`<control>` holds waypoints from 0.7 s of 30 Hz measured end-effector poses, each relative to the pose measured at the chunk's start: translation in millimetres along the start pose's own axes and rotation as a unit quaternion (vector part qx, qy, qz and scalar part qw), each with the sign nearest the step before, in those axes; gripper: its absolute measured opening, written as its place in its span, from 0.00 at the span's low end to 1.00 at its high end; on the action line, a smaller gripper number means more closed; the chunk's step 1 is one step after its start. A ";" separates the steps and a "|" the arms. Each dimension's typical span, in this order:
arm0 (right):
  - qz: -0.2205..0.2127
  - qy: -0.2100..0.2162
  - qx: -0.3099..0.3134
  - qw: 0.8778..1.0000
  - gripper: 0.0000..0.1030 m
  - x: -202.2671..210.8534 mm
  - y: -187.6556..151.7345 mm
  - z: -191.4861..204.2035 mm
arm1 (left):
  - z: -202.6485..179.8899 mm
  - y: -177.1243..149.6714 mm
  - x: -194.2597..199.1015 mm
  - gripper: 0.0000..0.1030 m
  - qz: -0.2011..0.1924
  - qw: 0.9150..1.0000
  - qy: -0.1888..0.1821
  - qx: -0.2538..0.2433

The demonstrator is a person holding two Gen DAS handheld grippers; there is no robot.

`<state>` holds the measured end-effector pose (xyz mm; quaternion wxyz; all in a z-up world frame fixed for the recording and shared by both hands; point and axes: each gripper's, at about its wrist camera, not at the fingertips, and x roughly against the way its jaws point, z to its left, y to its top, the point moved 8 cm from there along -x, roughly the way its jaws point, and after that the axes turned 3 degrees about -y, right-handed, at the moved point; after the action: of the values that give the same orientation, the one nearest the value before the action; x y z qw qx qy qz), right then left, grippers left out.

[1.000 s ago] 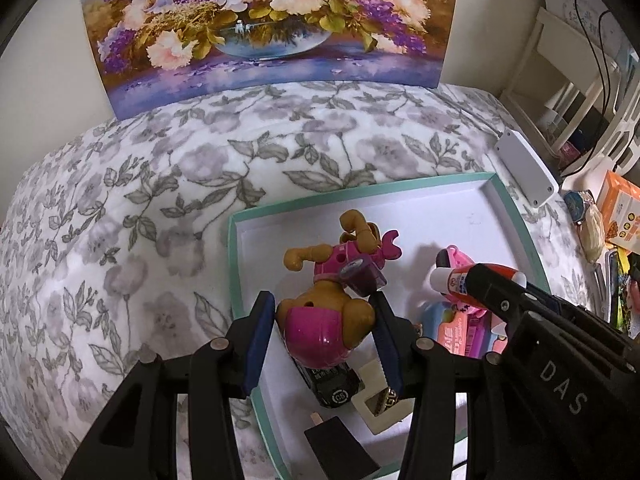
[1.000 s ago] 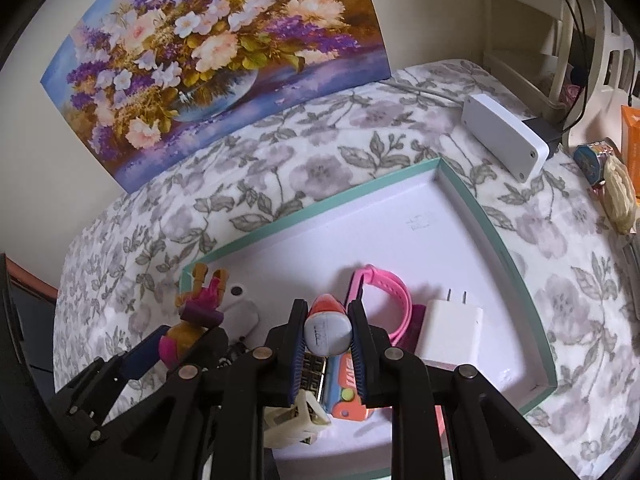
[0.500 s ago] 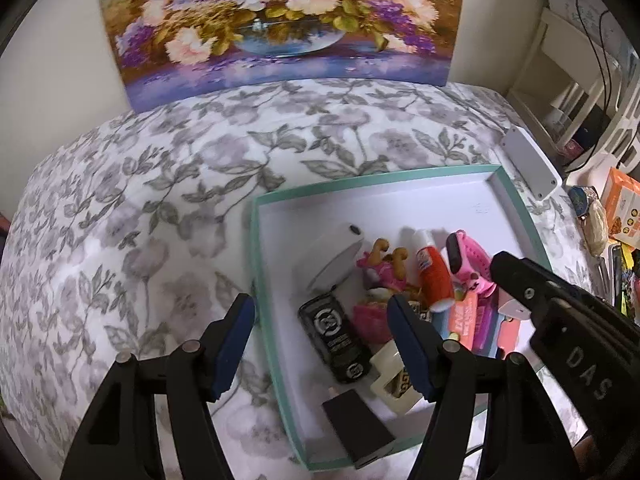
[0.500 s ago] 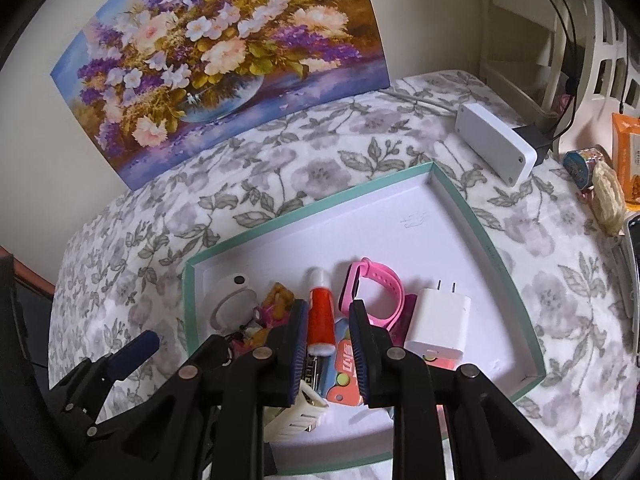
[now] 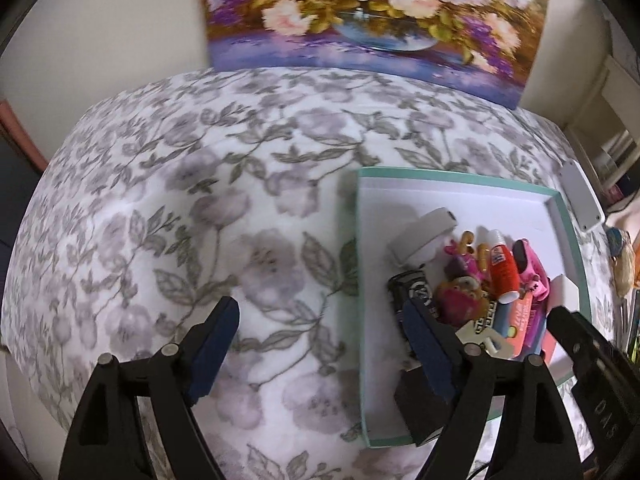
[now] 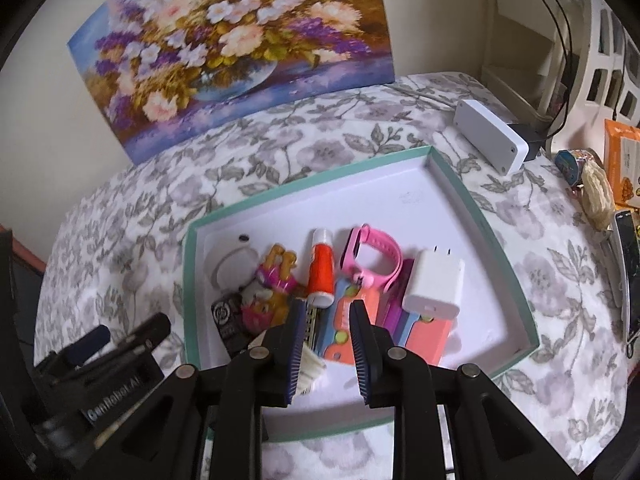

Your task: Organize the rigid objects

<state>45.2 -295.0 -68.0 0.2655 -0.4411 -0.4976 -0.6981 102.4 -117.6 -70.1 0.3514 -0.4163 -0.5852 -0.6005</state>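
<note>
A teal-rimmed white tray [image 6: 476,204] [image 5: 448,178] lies on the floral cloth. In it lie a toy puppy [image 6: 272,280] [image 5: 460,292], a red glue tube [image 6: 321,268] [image 5: 504,272], a pink watch [image 6: 376,256], a white charger [image 6: 434,284], a white round case [image 6: 234,268] and a black box [image 6: 226,320]. My left gripper [image 5: 320,320] is open and empty, over the cloth at the tray's left edge. My right gripper [image 6: 326,316] is open and empty above the tray's near side.
A flower painting [image 6: 236,48] leans on the wall behind. A white box [image 6: 490,140] with a cable lies right of the tray. Snack packs and small items [image 6: 600,184] crowd the right edge. Shelving [image 6: 532,40] stands at the back right.
My left gripper let go of the toy puppy, opened wide and moved left off the tray. My right gripper released the glue tube into the tray and drew back.
</note>
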 end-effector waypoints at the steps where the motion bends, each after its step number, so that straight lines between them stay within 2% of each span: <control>1: -0.002 -0.002 0.005 1.000 0.31 0.9 -2.6 2.0 | 3.9 -1.8 1.3 0.84 -0.002 1.000 0.005 0.004; 3: -0.004 -0.007 0.014 1.000 0.50 2.7 -6.9 5.1 | 8.5 -4.6 3.1 0.91 -0.003 1.000 0.009 0.007; 7: -0.011 -0.018 0.032 0.999 0.55 7.7 -14.6 11.7 | 20.2 -11.9 9.1 0.92 -0.011 1.000 0.017 0.015; 17: -0.017 -0.034 0.056 0.998 0.79 14.7 -34.8 18.8 | 41.4 -32.0 17.9 0.93 -0.023 0.999 0.035 0.012; 21: -0.018 -0.032 0.064 0.997 0.84 17.5 -42.8 22.6 | 45.8 -38.1 20.3 0.94 -0.026 0.999 0.041 0.006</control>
<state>10.3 -257.2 -69.7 0.2644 -0.4363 -0.5574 -0.6551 63.6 -68.1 -68.7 0.3617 -0.3736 -0.5851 -0.6223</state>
